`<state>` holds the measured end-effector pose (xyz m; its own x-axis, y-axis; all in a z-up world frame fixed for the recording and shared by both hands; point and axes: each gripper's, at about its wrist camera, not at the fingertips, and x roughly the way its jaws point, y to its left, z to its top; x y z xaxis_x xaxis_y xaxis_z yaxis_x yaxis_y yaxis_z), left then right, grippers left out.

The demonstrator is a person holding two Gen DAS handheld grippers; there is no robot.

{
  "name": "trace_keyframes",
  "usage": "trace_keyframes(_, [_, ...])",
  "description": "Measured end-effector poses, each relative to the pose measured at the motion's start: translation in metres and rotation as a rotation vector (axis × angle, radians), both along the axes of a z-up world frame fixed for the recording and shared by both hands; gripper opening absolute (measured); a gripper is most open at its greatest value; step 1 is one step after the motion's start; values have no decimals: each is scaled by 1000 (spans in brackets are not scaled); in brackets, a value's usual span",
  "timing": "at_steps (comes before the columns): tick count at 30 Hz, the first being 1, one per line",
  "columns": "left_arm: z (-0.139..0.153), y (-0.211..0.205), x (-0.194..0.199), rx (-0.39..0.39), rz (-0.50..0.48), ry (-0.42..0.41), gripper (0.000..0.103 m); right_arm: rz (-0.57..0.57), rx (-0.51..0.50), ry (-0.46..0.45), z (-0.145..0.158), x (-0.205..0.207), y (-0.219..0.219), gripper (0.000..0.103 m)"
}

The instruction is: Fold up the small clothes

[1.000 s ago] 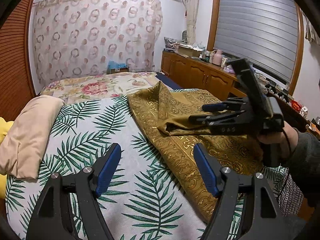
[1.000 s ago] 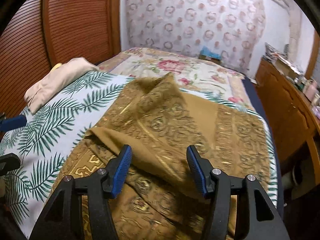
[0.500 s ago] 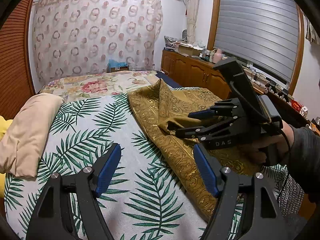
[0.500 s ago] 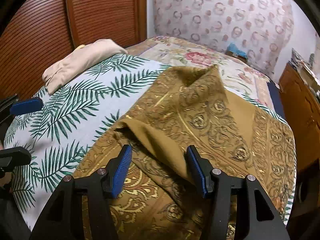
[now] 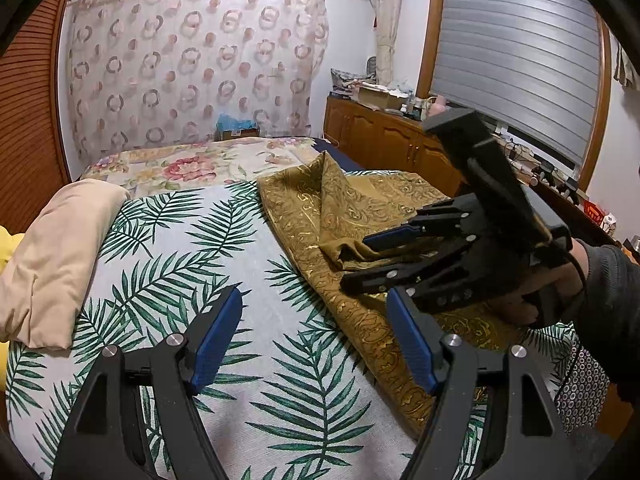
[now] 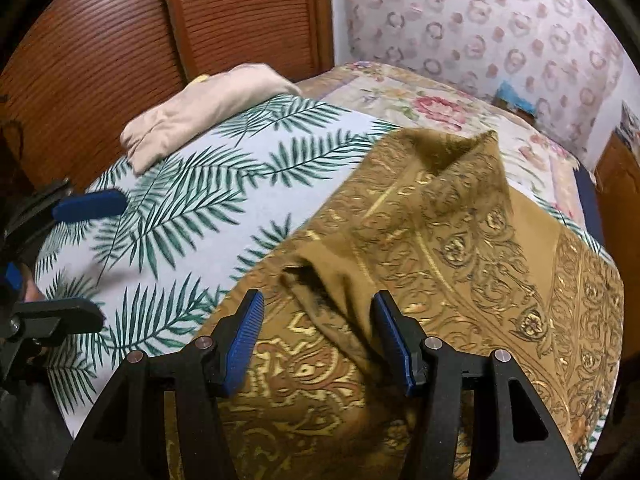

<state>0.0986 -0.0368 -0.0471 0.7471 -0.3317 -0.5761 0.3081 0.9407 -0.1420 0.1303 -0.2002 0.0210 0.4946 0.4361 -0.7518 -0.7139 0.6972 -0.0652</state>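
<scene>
On the bed (image 5: 224, 280), right half: gold-brown patterned cloth (image 5: 360, 216) lies spread over the palm-leaf sheet (image 5: 168, 264), one flap turned back so the plain underside shows, far corner peaked up in a ridge. Beige folded piece (image 5: 52, 256) sits well apart at the left edge, near the wooden wall.

Right tongs (image 6: 320, 340) spread wide, hovering low over the turned-back flap, blue pads either side of the fold, nothing pinched yet. Left tongs (image 5: 316, 340) also spread, empty, over bare sheet just beside the cloth's near edge.

Handling, my read: thin woven fabric, light, fully limp, drapes and creases freely. Won't hold shape, so a single-point lift will sag and bunch. Surface looks smooth, maybe slightly slippery, so pinch firm and deep enough past the hem.

Grab points: right takes the flap's folded corner; left should take the near hem corner so both corners travel together and the fold line stays straight.
</scene>
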Motion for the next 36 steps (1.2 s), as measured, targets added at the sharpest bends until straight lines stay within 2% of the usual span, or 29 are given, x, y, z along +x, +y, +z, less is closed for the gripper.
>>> trace_keyframes(2, [0,0,0,2,-2,0,75,-25,2,9,-2,5,1,58])
trace_keyframes(5, [-1,-1,-1,3,-6,-1,75,-48,29,35,-2,16,-3,46])
trace_keyframes(7, [-2,-1,-1,2,-5,1,75,-48,33,33,-2,19,-3,27])
trace_keyframes(8, [-2,-1,-1,1,-6,1,75,-47,31,30,-2,19,-3,20])
trace_keyframes(9, [-2,-2,-1,1,-6,3,75,-53,26,18,-1,19,-4,8])
trace_keyframes(12, [-2,-3,-3,3,-10,2,75,-93,24,-29,9,19,-13,6])
trace_keyframes(17, [-4,-5,-3,3,-18,4,75,-211,60,-136,49,26,-49,5])
trace_keyframes(21, [-5,-8,-4,2,-28,11,75,-336,18,-203,70,47,-80,5])
trace_keyframes(29, [-9,-14,-6,3,-50,26,75,-532,-66,-237,73,95,-107,5])
trace_keyframes(36, [-11,-17,-6,9,-62,35,75,-628,-65,-229,70,108,-93,7])
